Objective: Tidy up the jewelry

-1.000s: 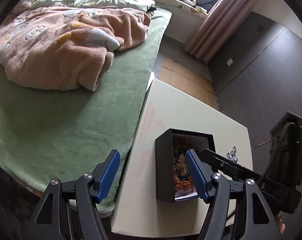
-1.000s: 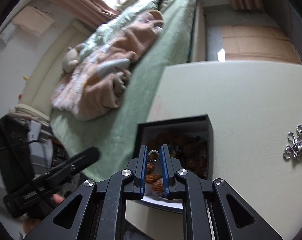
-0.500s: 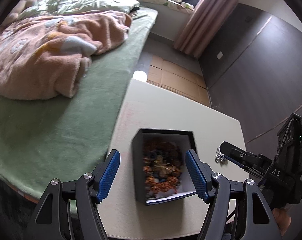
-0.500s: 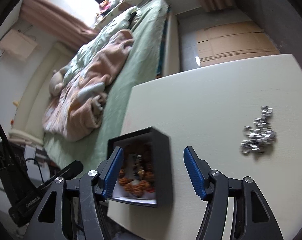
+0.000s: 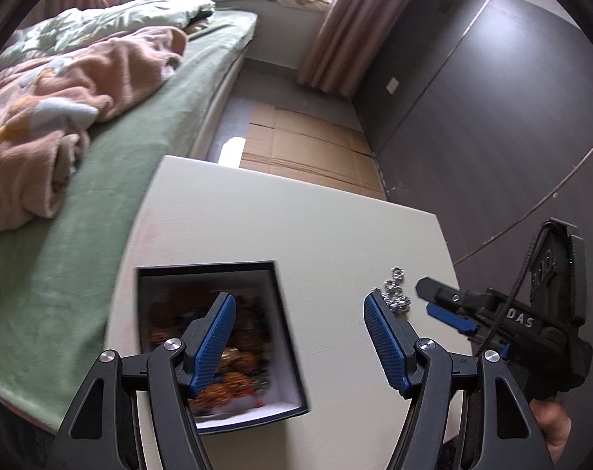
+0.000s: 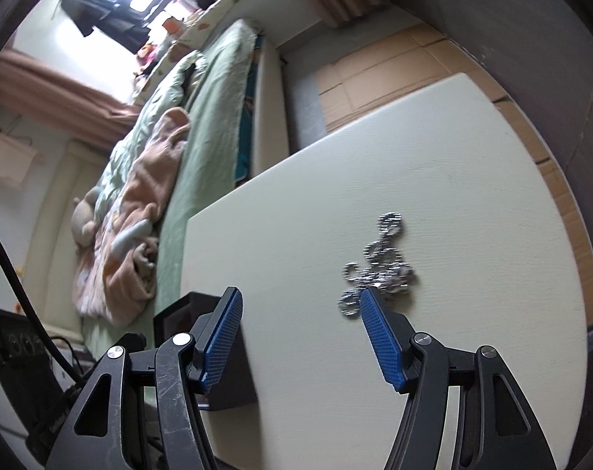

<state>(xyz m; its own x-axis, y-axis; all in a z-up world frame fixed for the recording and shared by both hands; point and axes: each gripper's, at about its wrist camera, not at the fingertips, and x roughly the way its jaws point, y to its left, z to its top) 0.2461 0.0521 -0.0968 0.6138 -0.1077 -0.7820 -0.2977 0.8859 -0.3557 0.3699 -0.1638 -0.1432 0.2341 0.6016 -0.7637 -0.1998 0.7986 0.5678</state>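
Note:
A black open box [image 5: 280,333] filled with orange and brown beaded jewelry stands on the pale table [image 5: 296,227] at its near left. A small heap of silver rings [image 5: 396,293] lies to its right on the tabletop. My left gripper [image 5: 296,313] is open and empty, its left finger over the box. In the right wrist view my right gripper [image 6: 300,313] is open and empty, with the silver rings [image 6: 378,270] just beyond its right fingertip and a corner of the box [image 6: 178,317] behind its left finger. The right gripper [image 5: 445,305] shows at the left view's right edge.
A bed with a green cover [image 5: 100,180] and a pink blanket [image 5: 61,94] runs along the table's left side. Flattened cardboard [image 5: 308,145] covers the floor beyond the table. A dark wall [image 5: 472,117] rises to the right.
My right gripper let go of a silver ring over the box, opened, and swung right toward the ring heap. My left gripper also shifted right, from beside the box to over it.

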